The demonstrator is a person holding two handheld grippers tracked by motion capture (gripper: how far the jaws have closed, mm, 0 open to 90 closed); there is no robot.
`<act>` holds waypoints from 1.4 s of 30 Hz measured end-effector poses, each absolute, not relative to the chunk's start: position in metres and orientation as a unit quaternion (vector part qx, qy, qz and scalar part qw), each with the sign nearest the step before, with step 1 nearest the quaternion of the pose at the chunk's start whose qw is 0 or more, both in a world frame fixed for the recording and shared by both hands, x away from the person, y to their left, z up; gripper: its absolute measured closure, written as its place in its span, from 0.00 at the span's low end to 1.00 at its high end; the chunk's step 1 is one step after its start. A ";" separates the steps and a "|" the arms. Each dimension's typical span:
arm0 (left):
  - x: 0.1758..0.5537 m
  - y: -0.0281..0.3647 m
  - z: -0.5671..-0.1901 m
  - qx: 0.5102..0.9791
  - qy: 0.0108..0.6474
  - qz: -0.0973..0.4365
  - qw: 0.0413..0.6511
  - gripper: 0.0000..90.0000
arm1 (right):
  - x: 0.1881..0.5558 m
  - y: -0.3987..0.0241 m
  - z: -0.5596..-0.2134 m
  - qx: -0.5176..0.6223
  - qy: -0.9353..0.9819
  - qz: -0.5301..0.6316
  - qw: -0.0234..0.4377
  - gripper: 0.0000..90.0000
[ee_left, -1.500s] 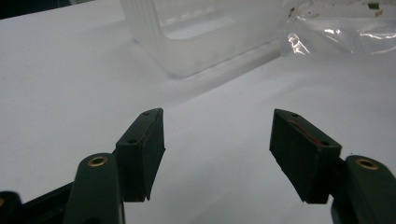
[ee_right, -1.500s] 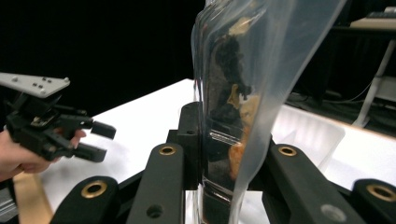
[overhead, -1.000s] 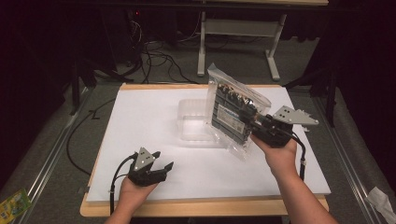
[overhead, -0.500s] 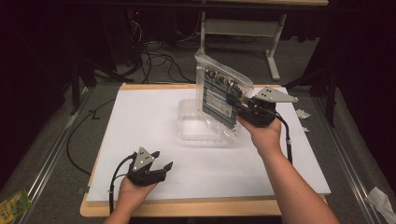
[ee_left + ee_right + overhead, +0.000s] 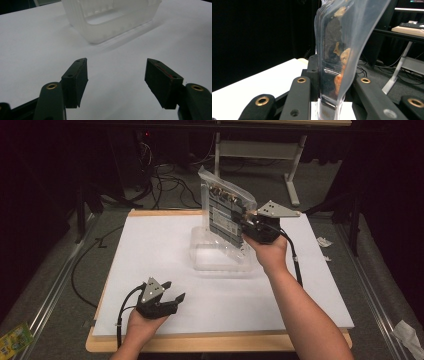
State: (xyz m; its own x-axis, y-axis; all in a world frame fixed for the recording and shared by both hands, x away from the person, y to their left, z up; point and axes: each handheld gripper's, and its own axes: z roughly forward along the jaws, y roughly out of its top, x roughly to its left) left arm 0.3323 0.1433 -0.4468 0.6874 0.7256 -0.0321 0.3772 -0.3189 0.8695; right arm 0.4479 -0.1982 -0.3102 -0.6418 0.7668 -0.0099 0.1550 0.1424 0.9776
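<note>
Well — right hand-held gripper [image 5: 248, 226] pinches bag [image 5: 226, 210] — label unreadable.

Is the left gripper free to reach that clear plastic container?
Probably yes. The left gripper is open, and bare white table lies between it and the clear container.

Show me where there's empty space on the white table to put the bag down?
The bare white tabletop left of the clear plastic container is free, up to the wooden edge. So is the near-right corner beside the forearm. It's crowded mid-back, where the right gripper holds the clear plastic bag over the container.
</note>
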 end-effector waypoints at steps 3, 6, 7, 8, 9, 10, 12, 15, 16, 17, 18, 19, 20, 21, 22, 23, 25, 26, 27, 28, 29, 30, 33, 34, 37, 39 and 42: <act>0.333 0.144 -0.447 0.790 0.348 0.187 0.468 0.39 | 0.454 -0.192 -0.314 0.325 0.709 0.567 0.266 0.84; 0.333 0.145 -0.446 0.790 0.349 0.186 0.468 0.39 | 0.460 -0.188 -0.318 0.318 0.711 0.568 0.266 0.84; 0.333 0.145 -0.446 0.790 0.350 0.186 0.468 0.39 | 0.462 -0.186 -0.320 0.320 0.711 0.566 0.267 0.84; 0.333 0.146 -0.446 0.789 0.351 0.186 0.469 0.39 | 0.464 -0.185 -0.321 0.318 0.711 0.568 0.265 0.84; 0.333 0.146 -0.446 0.789 0.350 0.185 0.470 0.39 | 0.466 -0.185 -0.322 0.318 0.711 0.569 0.263 0.84; 0.333 0.146 -0.446 0.787 0.352 0.185 0.471 0.39 | 0.468 -0.184 -0.324 0.317 0.714 0.566 0.263 0.84; 0.333 0.146 -0.446 0.788 0.352 0.183 0.471 0.39 | 0.471 -0.181 -0.327 0.320 0.716 0.562 0.261 0.84; 0.332 0.145 -0.447 0.788 0.353 0.182 0.471 0.39 | 0.474 -0.177 -0.332 0.322 0.717 0.559 0.264 0.84; 0.332 0.145 -0.447 0.788 0.352 0.182 0.470 0.39 | 0.476 -0.176 -0.334 0.320 0.719 0.558 0.264 0.84; 0.332 0.145 -0.447 0.788 0.352 0.182 0.471 0.39 | 0.477 -0.174 -0.336 0.318 0.720 0.557 0.266 0.84; 0.332 0.145 -0.447 0.788 0.352 0.182 0.471 0.39 | 0.477 -0.172 -0.337 0.319 0.723 0.551 0.267 0.84; 0.332 0.146 -0.446 0.788 0.353 0.182 0.470 0.39 | 0.478 -0.171 -0.339 0.317 0.724 0.550 0.269 0.84; 0.332 0.146 -0.446 0.787 0.354 0.183 0.471 0.39 | 0.479 -0.170 -0.341 0.318 0.726 0.548 0.269 0.84; 0.331 0.146 -0.446 0.787 0.354 0.182 0.471 0.39 | 0.479 -0.170 -0.342 0.320 0.724 0.549 0.267 0.84; 0.331 0.146 -0.446 0.786 0.355 0.181 0.473 0.39 | 0.480 -0.170 -0.344 0.321 0.724 0.548 0.268 0.84; 0.331 0.147 -0.446 0.786 0.355 0.182 0.473 0.39 | 0.480 -0.169 -0.345 0.321 0.724 0.549 0.266 0.84; 0.331 0.147 -0.446 0.786 0.355 0.182 0.473 0.39 | 0.480 -0.169 -0.346 0.322 0.724 0.547 0.269 0.84; 0.331 0.146 -0.446 0.785 0.356 0.182 0.473 0.39 | 0.481 -0.169 -0.347 0.321 0.723 0.549 0.270 0.84; 0.331 0.146 -0.446 0.785 0.356 0.181 0.472 0.39 | 0.482 -0.169 -0.348 0.324 0.721 0.551 0.267 0.84; 0.331 0.146 -0.446 0.785 0.357 0.181 0.473 0.39 | 0.482 -0.170 -0.348 0.326 0.723 0.548 0.267 0.84; 0.331 0.146 -0.446 0.785 0.357 0.181 0.473 0.39 | 0.483 -0.169 -0.350 0.326 0.721 0.551 0.265 0.84; 0.331 0.146 -0.446 0.785 0.357 0.181 0.473 0.39 | 0.484 -0.169 -0.351 0.329 0.722 0.548 0.264 0.84; 0.331 0.146 -0.446 0.785 0.357 0.180 0.473 0.39 | 0.486 -0.168 -0.356 0.326 0.728 0.543 0.264 0.84; 0.331 0.146 -0.446 0.785 0.357 0.180 0.474 0.39 | 0.486 -0.168 -0.357 0.329 0.729 0.539 0.266 0.84; 0.331 0.146 -0.446 0.786 0.356 0.180 0.473 0.40 | 0.487 -0.168 -0.361 0.330 0.723 0.547 0.263 0.84; 0.331 0.146 -0.446 0.786 0.356 0.180 0.473 0.40 | 0.487 -0.169 -0.363 0.333 0.724 0.545 0.260 0.84; 0.331 0.146 -0.446 0.789 0.354 0.176 0.471 0.40 | 0.488 -0.170 -0.370 0.335 0.723 0.548 0.253 0.84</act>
